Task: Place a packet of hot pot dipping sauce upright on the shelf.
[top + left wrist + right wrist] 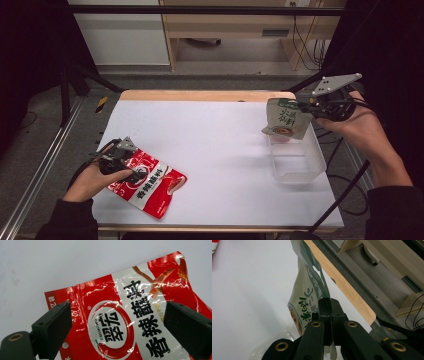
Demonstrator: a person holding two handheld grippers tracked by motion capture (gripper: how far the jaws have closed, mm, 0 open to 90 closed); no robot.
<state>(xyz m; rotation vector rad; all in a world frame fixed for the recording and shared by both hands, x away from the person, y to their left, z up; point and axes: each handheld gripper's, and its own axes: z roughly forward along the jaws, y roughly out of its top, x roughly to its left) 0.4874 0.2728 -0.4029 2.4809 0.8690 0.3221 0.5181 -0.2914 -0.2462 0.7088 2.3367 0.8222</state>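
In the high view we saw the right tongs point(306, 106), at the upper right of the frame, clamped on the edge of a pale green pouch point(286, 119) that hung above the far end of a clear plastic tub point(300, 162). The right gripper view showed the same grip from close by: the tongs point(329, 308) were pressed together on the pouch point(305, 300), whose printed face dropped away toward the lower left of that frame, with the tub's clear rim point(272, 340) showing below it. The right hand point(357, 127) came in from the right edge of the high view, a grey three-cornered plate point(336, 83) standing above the gripper.

At the lower left of the high view, the left tongs point(131, 170) sat over the near corner of a red and white sachet point(150, 185) that lay flat on the white table point(215, 145), the left hand point(92, 182) behind them. In the left gripper view we saw these tongs point(120, 327) standing wide apart, one black pad at the lower left of the frame and the other at the lower right, with the sachet point(130, 322) lying between and beneath them; we could not tell whether either pad touched it.

The sachet and the pouch were well apart, at opposite sides of the table. The tub stood near the table's right edge, and the table's wooden rim point(205, 95) ran along the far side.
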